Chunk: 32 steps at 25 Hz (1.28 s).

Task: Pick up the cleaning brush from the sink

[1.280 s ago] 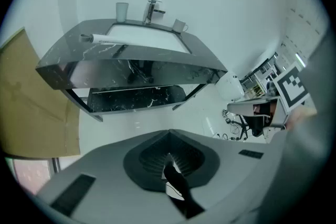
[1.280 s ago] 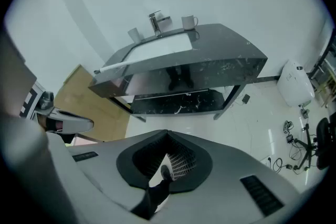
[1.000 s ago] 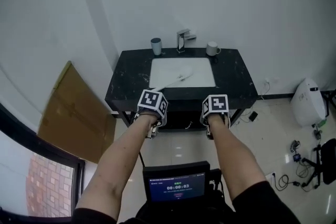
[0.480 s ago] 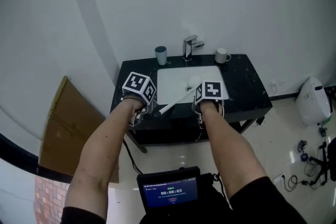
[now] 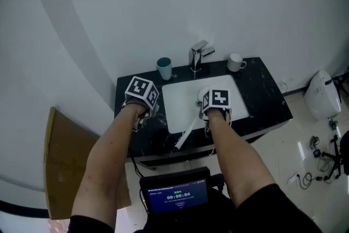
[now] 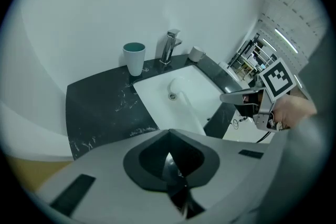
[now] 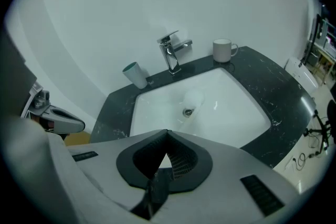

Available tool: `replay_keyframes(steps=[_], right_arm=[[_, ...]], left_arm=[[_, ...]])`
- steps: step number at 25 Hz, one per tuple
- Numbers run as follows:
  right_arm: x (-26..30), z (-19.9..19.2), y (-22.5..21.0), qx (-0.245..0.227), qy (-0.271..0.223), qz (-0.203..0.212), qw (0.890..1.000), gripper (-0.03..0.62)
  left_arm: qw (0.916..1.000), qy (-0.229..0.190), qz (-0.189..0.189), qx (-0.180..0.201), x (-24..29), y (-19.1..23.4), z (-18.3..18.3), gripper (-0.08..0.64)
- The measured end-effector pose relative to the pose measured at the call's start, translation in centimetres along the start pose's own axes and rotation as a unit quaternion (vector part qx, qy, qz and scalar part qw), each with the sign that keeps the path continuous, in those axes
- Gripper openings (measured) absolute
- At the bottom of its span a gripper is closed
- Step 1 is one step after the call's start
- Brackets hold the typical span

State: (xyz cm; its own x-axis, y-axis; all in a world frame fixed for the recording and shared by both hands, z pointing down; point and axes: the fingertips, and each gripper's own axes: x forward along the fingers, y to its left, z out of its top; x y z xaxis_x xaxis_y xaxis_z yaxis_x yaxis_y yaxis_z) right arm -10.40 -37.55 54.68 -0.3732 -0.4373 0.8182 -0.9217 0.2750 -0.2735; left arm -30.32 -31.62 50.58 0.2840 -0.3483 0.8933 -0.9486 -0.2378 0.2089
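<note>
The white long-handled cleaning brush (image 5: 188,127) lies in the white sink (image 5: 174,101). Its head (image 7: 193,97) rests by the drain, and its handle sticks out over the counter's front edge. My left gripper (image 6: 169,134) hangs over the black counter (image 5: 262,93) left of the basin, jaws together and empty. Over the basin's front part, just right of the handle, my right gripper (image 7: 167,134) is shut with nothing held. In the head view each gripper's marker cube hides its tips. Neither gripper touches the brush.
A teal cup (image 5: 164,68), a chrome faucet (image 5: 199,54) and a white mug (image 5: 235,61) stand along the counter's back by the white wall. A white appliance (image 5: 319,96) and cables sit on the floor at the right, and cardboard (image 5: 60,172) leans at the left.
Both hands have moved forward from in front of the counter to above it. The sink now lies under the grippers. The brush has not moved.
</note>
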Motion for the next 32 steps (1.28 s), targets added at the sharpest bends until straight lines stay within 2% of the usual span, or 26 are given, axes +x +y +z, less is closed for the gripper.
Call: replay_keyframes(steps=[4, 6, 8, 11, 13, 16, 19, 21, 27, 29, 32], right_arm=[[3.9, -0.1, 0.4, 0.052, 0.005, -0.056, 0.997, 0.005], [5.9, -0.9, 1.2, 0.090, 0.016, -0.065, 0.994, 0.116], [7.2, -1.0, 1.6, 0.116, 0.020, -0.079, 0.990, 0.115], [9.3, -0.7, 2.2, 0.135, 0.031, -0.094, 0.986, 0.117], [10.9, -0.9, 2.5, 0.151, 0.041, -0.096, 0.983, 0.233], [13.6, -1.1, 2.0, 0.157, 0.063, -0.110, 0.979, 0.233], [15.8, -1.2, 1.7, 0.158, 0.090, -0.114, 0.977, 0.232], [16.8, -1.4, 1.5, 0.146, 0.110, -0.122, 0.976, 0.207], [17.9, -1.9, 0.7, 0.130, 0.160, -0.151, 0.967, 0.207], [18.3, -2.0, 0.5, 0.109, 0.181, -0.167, 0.963, 0.103], [18.7, -2.2, 0.4, 0.105, 0.191, -0.176, 0.960, 0.097]], left_arm=[[0.9990, 0.017, 0.007, 0.042, 2.9, 5.4, 2.9, 0.015], [0.9969, 0.035, -0.001, 0.071, 4.1, 7.6, 3.6, 0.015], [0.9941, 0.046, -0.009, 0.098, 5.4, 9.2, 4.7, 0.015], [0.9906, 0.053, 0.003, 0.126, 7.3, 11.8, 5.7, 0.015], [0.9907, 0.060, -0.017, 0.121, 8.9, 12.3, 5.8, 0.015], [0.9910, 0.066, -0.046, 0.107, 11.3, 12.6, 6.8, 0.017], [0.9892, 0.080, -0.049, 0.112, 12.9, 13.3, 7.6, 0.016], [0.9895, 0.084, -0.053, 0.106, 13.5, 13.7, 7.8, 0.015], [0.9895, 0.086, -0.060, 0.100, 14.8, 13.6, 8.5, 0.015], [0.9892, 0.085, -0.066, 0.099, 15.0, 13.4, 8.5, 0.015], [0.9880, 0.088, -0.066, 0.108, 15.0, 14.0, 8.1, 0.015]])
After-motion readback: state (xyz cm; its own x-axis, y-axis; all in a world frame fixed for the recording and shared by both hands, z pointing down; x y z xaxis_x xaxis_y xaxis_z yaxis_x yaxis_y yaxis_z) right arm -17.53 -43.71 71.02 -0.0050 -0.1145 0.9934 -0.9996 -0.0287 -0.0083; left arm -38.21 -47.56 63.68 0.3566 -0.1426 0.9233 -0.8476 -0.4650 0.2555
